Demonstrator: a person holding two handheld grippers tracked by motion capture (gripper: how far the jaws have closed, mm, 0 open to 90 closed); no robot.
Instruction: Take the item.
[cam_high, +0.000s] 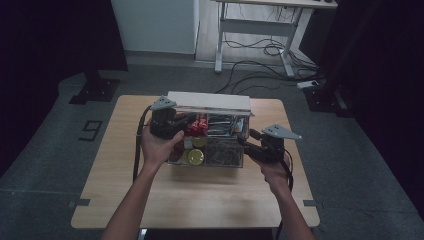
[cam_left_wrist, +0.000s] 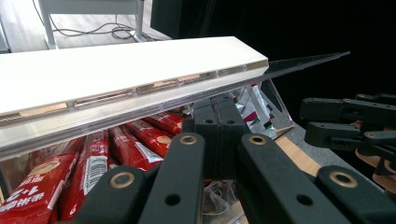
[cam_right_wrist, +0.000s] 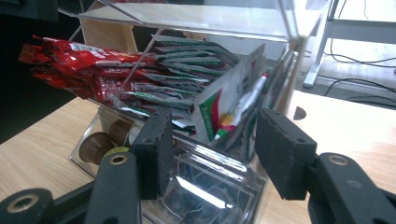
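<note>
Right gripper view: right gripper (cam_right_wrist: 210, 154) released, jaws straddling the green-white sachet (cam_right_wrist: 224, 105) standing in the clear organizer (cam_right_wrist: 219, 186) on the table. Left gripper (cam_left_wrist: 215, 154) clenched under the lid (cam_left_wrist: 116, 70). Risk: closing off-centre crumples the sachet or drags neighbouring red sticks (cam_right_wrist: 88, 65) out.

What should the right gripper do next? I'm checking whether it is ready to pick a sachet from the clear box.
Probably ease the right gripper forward, then close: its jaws stand open with the green-and-white sachet just beyond them, upright in the clear organiser box.
</note>
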